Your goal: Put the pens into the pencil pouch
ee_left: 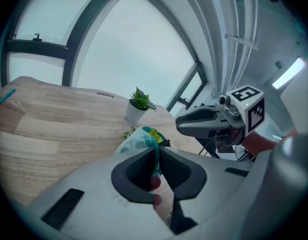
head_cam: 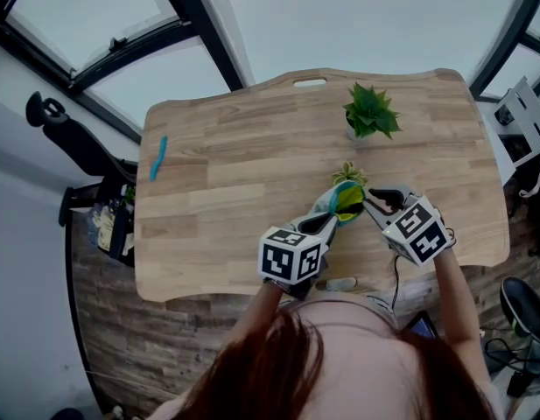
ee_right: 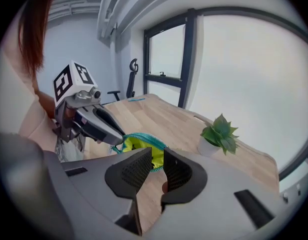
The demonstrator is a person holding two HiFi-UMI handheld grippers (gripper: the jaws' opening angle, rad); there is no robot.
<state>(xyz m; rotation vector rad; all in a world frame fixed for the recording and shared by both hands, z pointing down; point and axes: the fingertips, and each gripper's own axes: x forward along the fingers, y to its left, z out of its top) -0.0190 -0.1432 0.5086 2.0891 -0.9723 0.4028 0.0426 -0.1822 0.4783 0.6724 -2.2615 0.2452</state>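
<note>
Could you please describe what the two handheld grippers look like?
Both the left gripper and right gripper are grey, with dark pads inside the jaws. Each carries a white cube printed with black square markers. A thin dark cable hangs below the right one.

In the head view, the pouch [head_cam: 344, 198] is right of centre over the table [head_cam: 234, 173]. The left gripper [head_cam: 326, 221] is at its lower left and the right gripper [head_cam: 375, 198] at its right. The plant [head_cam: 370, 112] stands above it in frame, and a pen [head_cam: 157, 157] lies near the table's left edge.

Small potted plant [head_cam: 371, 112] on wooden table [head_cam: 243, 175], black chair [head_cam: 73, 134] beside it
</note>
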